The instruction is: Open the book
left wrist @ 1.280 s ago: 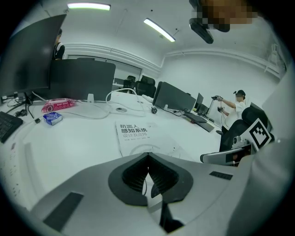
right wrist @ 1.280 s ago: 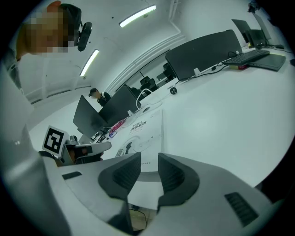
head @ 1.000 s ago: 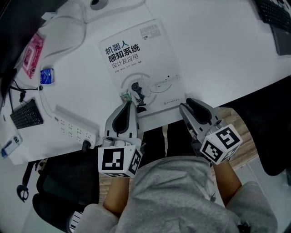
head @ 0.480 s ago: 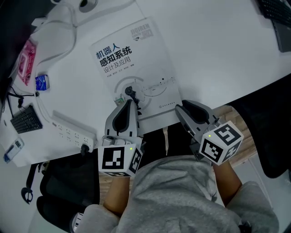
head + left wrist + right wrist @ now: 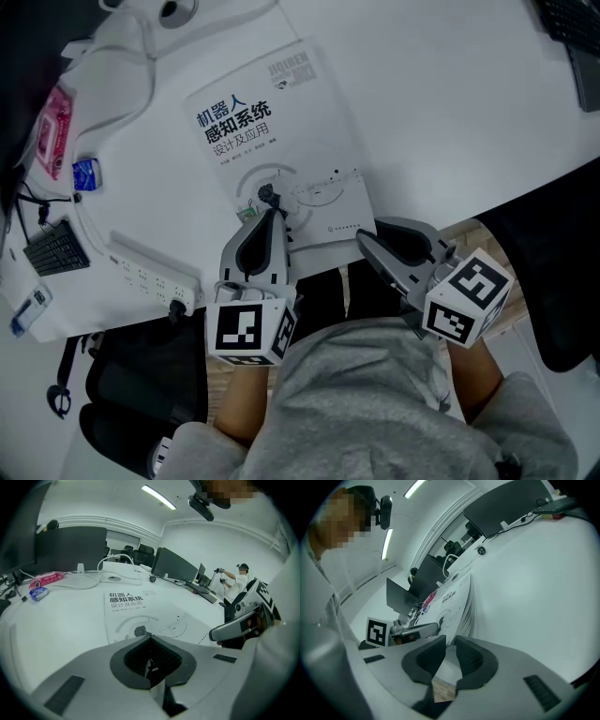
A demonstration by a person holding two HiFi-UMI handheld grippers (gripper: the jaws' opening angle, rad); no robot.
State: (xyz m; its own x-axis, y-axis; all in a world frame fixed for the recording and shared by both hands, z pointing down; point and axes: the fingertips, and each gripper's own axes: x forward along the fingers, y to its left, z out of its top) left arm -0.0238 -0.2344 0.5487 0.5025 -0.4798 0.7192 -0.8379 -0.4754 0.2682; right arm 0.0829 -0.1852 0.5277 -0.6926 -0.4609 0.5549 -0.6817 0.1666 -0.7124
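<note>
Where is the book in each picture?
Head view: the book lies flat in the upper middle.
Left gripper view: the book is in the middle, cover up.
Right gripper view: the book is left of centre, seen from its page edge.
Shared landmark: the pink packet beside the book.

We see a white desk (image 5: pixel 56 620) spreading out ahead of the left gripper (image 5: pixel 149 638), with dark monitors (image 5: pixel 70 548) standing along its far edge and black office chairs (image 5: pixel 140 554) behind them. High above that gripper a strip light (image 5: pixel 158 497) glows on the white ceiling, and the walls are white too. Below the right gripper (image 5: pixel 367 234), past the desk's near edge, lies wooden floor (image 5: pixel 472 234).
</note>
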